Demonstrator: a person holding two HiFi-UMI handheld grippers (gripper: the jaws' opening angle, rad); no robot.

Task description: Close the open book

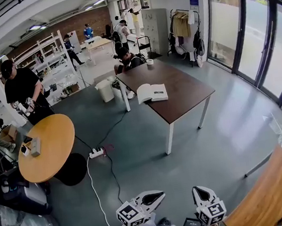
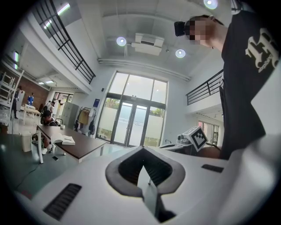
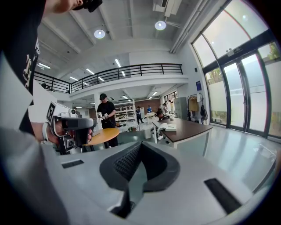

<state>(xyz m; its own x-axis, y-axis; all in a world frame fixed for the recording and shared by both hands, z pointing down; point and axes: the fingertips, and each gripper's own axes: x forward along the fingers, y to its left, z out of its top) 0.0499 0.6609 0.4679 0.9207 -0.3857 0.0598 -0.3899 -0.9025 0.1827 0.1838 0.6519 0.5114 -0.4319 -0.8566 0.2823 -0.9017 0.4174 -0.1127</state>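
The open book [image 1: 152,92] lies flat, pages up, on the left part of a dark brown table [image 1: 185,97] across the room, far from both grippers. Both grippers show at the bottom edge of the head view, held close to the body. My left gripper [image 1: 159,196] is shut with nothing in it, and so is my right gripper [image 1: 198,191]. In the left gripper view the book [image 2: 64,140] is small at the left, beyond the closed left gripper [image 2: 143,170]. From the right gripper view the book [image 3: 168,127] sits at centre right, past the closed right gripper [image 3: 138,163].
A round orange table [image 1: 46,146] with small items stands at the left. A power strip [image 1: 96,152] and its white cable lie on the grey floor between me and the book table. A wooden table [image 1: 272,196] is at lower right. Several people stand or sit further back. Glass doors line the right wall.
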